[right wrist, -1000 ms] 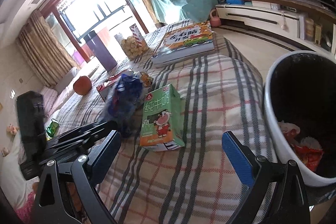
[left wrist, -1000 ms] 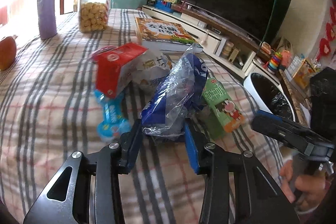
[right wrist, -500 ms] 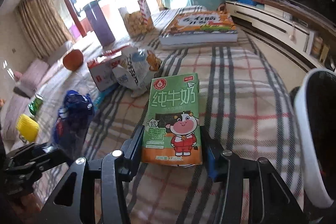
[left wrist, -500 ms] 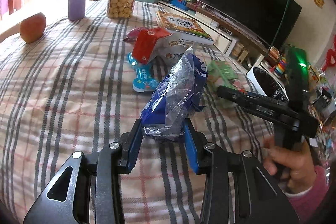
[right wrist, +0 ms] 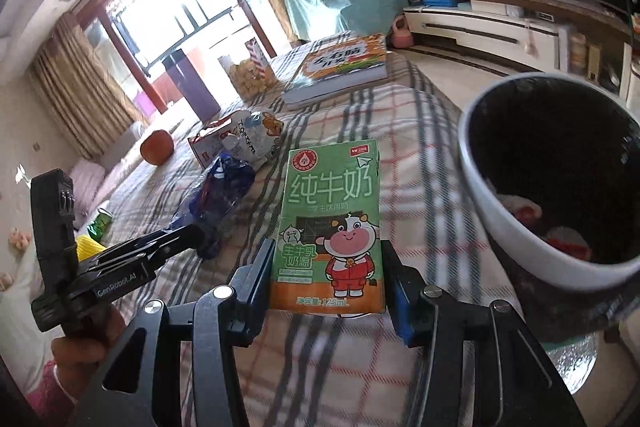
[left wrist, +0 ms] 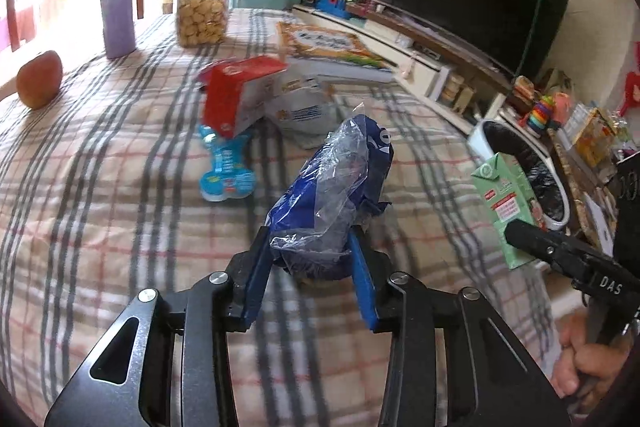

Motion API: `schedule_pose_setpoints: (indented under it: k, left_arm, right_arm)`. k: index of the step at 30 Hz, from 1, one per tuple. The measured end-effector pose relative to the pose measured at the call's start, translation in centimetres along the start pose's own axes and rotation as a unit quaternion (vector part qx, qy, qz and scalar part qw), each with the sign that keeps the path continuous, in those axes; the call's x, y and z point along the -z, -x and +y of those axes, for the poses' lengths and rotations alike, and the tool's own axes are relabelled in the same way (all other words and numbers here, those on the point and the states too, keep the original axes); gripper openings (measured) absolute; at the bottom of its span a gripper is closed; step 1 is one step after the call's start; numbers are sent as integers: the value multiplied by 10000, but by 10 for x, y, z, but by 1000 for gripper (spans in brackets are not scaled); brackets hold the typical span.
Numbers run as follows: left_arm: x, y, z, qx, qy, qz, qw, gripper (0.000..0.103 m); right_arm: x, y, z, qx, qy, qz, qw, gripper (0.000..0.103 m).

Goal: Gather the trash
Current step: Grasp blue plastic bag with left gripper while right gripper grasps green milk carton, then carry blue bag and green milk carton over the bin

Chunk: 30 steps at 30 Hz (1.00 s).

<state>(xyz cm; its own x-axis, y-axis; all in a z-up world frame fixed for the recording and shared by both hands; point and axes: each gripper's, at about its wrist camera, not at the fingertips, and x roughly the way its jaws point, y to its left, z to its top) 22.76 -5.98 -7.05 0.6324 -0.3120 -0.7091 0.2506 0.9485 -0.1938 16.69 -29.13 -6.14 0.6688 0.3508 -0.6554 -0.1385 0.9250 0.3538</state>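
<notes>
We read "纯牛奶" and "125mL" on the green milk carton; left of it, "GenRobot.AI" marks the left gripper.

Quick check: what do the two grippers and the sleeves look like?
Both grippers are black metal linkages with silver pivot screws and blue finger pads. White lettering marks their sides. A pink sleeve shows at the left wrist.

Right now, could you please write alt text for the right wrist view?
The right gripper clamps a green milk carton beside a white trash bin holding wrappers. To the left, above the plaid tablecloth, the left gripper holds a blue plastic bag.
</notes>
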Motion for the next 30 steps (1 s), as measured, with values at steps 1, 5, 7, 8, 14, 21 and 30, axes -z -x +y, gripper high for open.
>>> schedule_pose_setpoints:
  k: [1, 5, 7, 8, 14, 21, 30]
  left_arm:
    - [0, 2, -5, 35, -32, -5, 10000, 36]
    - [2, 7, -29, 207, -213, 0, 9996, 35]
    - [2, 8, -43, 285, -314, 12, 9991, 35]
    - [2, 9, -49, 319, -368, 7, 9988, 35]
    - [-2, 10, -82, 486, -628, 16, 9968, 35]
    - [-5, 8, -112, 638, -808, 38, 9947, 35]
    - [-13, 1, -148, 744, -1106, 44, 9911, 35]
  right_arm:
    - [2, 5, -3, -7, -35, -31, 10000, 51]
    - [7, 23, -11, 87, -105, -165, 9998, 51]
    - [8, 31, -18, 133, -168, -221, 9995, 51]
    - [8, 34, -21, 151, -197, -241, 9994, 51]
    - [9, 56, -40, 238, -339, -423, 9982, 51]
    - [9, 73, -59, 347, -471, -575, 9966, 51]
    - [7, 89, -87, 478, -655, -739, 9940, 51]
